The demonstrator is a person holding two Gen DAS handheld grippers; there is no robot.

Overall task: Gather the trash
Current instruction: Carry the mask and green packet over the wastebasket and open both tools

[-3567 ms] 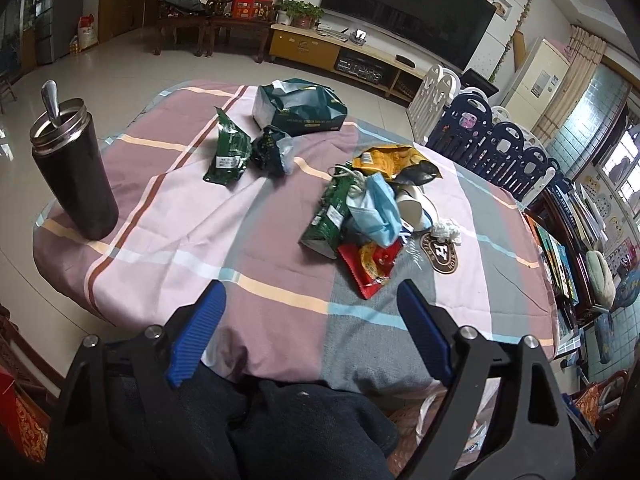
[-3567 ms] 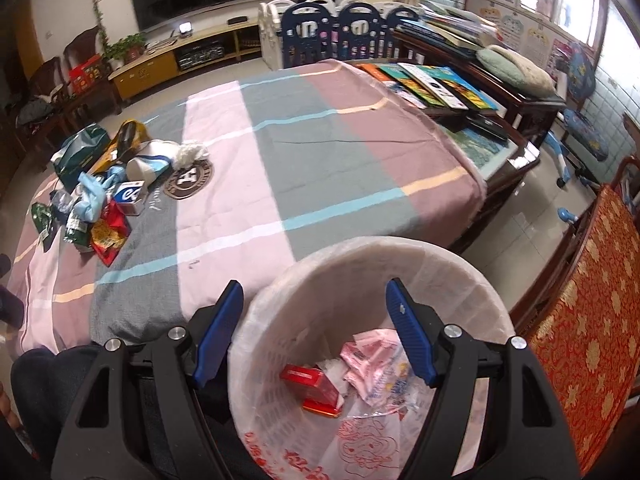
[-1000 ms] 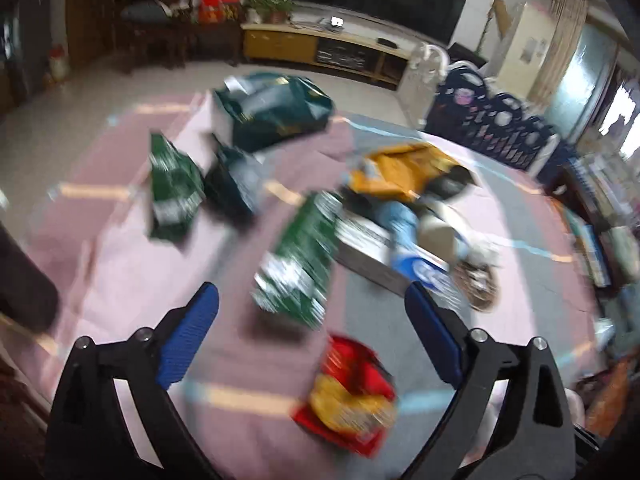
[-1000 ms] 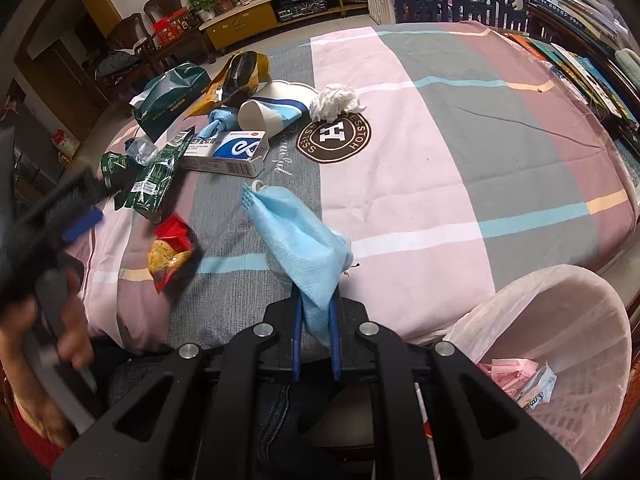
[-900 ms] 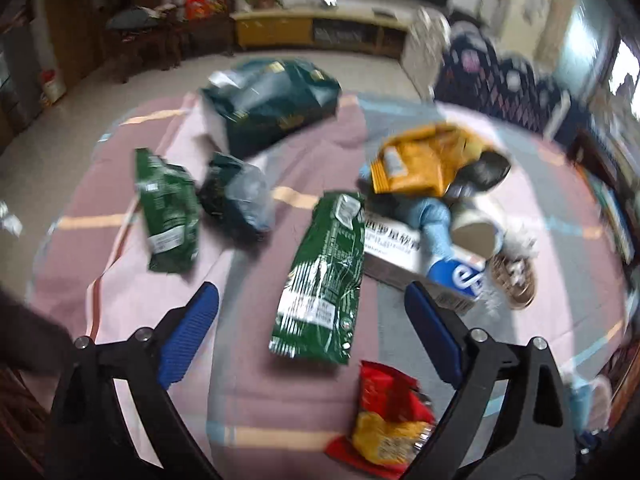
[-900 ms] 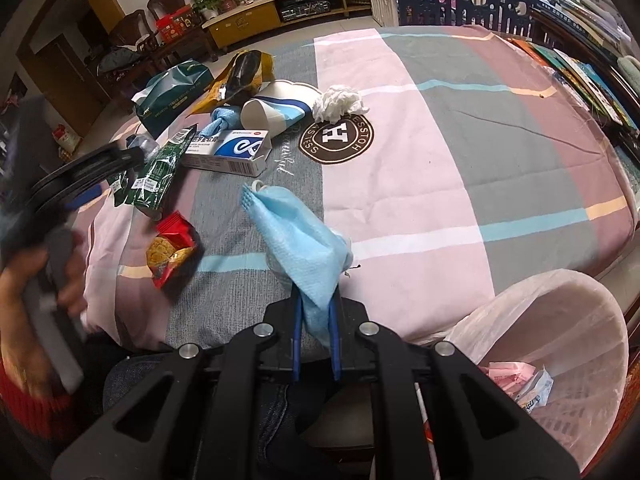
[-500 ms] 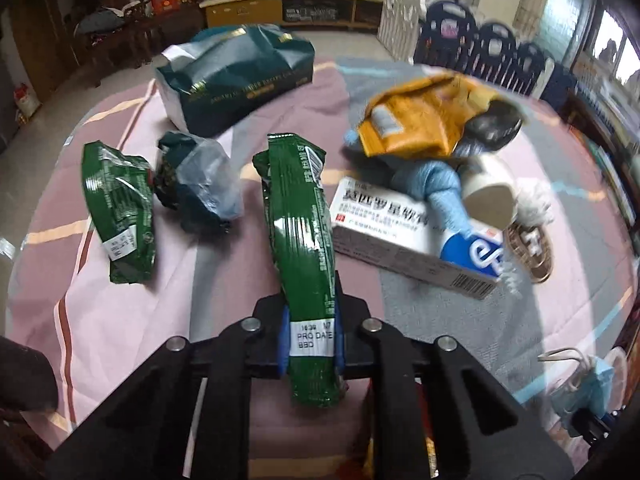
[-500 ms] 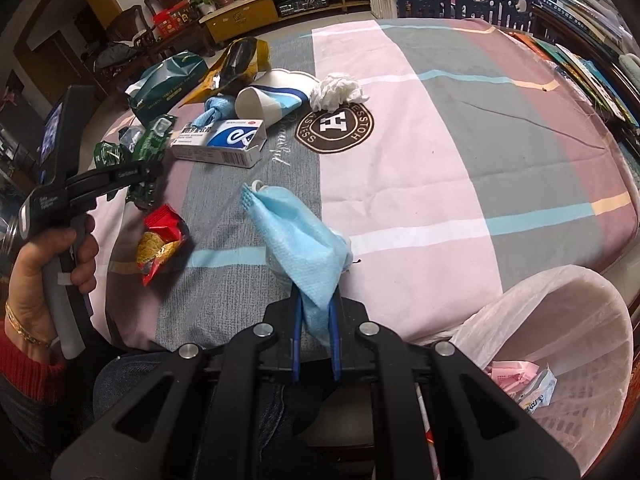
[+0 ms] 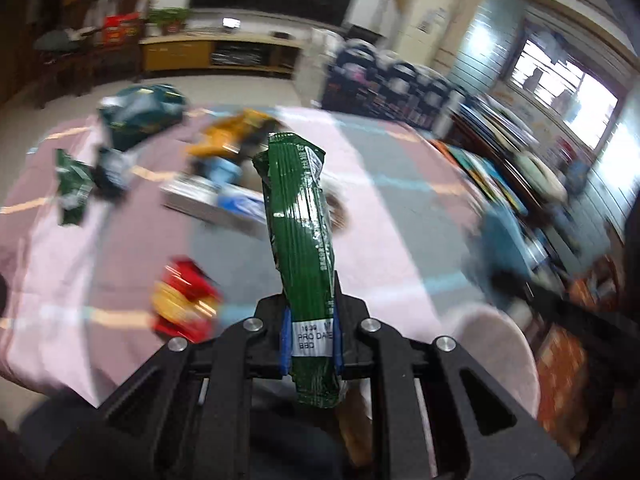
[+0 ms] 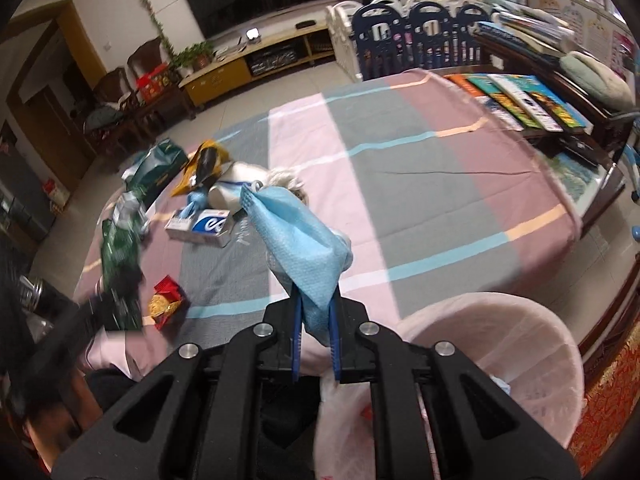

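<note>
Both hands are loaded up right now. The left gripper (image 9: 311, 338) has its jaws clamped on a long green snack wrapper (image 9: 301, 232), pinching it near the bottom end where the white date label sits, so most of the wrapper sticks up and forward past the jaws and a short tail hangs below them. It's lifted off the worktop (image 9: 384, 216), and that view is pretty blurry. The right gripper (image 10: 315, 340) has its jaws squeezed on a crumpled blue face mask (image 10: 298, 248), gripping the lower tip while the rest fans up and to the left above the jaws. Just below and to the right of that gripper is the bin with a pink bag liner (image 10: 516, 344), sitting beside the worktop edge; a few scraps inside it, can't tell what exactly. Left on the striped cloth: a red and yellow snack packet (image 10: 167, 300) near the front edge, a white and blue box (image 10: 202, 226) further in, a tipped paper cup (image 10: 236, 190), an orange packet (image 10: 204, 166) and a dark green bag (image 10: 158, 170) behind those. In the right wrist view the left gripper with its green wrapper shows up as a blurry shape at the far left.
</note>
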